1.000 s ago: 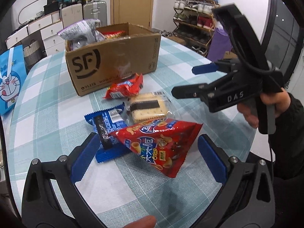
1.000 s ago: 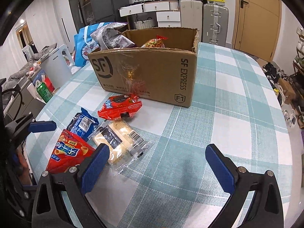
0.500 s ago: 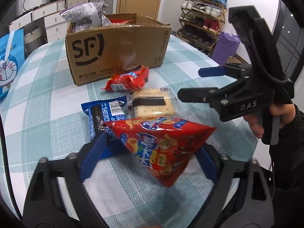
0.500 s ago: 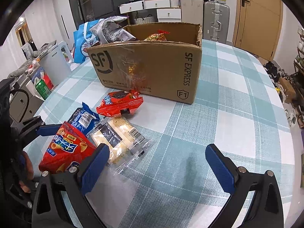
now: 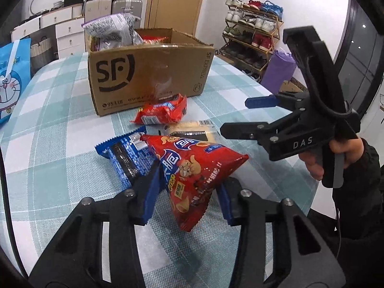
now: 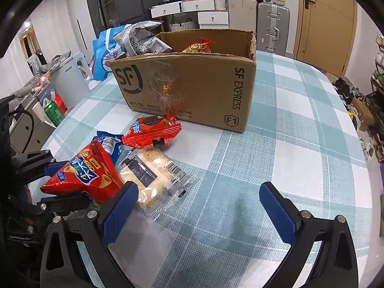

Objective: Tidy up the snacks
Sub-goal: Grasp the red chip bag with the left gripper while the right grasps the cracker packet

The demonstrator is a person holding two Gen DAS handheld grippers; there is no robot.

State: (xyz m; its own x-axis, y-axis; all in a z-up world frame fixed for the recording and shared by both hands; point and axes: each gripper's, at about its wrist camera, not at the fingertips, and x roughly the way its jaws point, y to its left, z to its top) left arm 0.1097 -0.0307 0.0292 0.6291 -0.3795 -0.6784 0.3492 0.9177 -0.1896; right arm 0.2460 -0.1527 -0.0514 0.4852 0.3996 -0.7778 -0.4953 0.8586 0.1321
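While the left gripper (image 5: 188, 192) closes on it: the red triangular snack bag (image 5: 196, 172) sits between the jaws, both blue pads pressed against its sides.
Left jaws: narrow, closing, holding that bag with its lower corner hanging just past the pads.
Right gripper (image 6: 201, 206): jaws wide, nothing between them, only bare checked surface (image 6: 300, 144) beneath.
Blue snack pack (image 5: 127, 153): lying on the surface just beyond the left jaws, toward their left pad, partly under the red bag.
Clear cracker pack (image 6: 151, 177): flat on the surface, just ahead of the right gripper's left pad.
Small red snack pack (image 5: 160, 112): farther out from the left jaws, lying just in front of the box.
Cardboard box (image 5: 148, 72): open-topped, well beyond both pairs of jaws, with a silver-grey bag (image 5: 112, 27) sticking up from its far left corner.
Person's hand (image 5: 336, 156): wrapped round the right gripper's handle.
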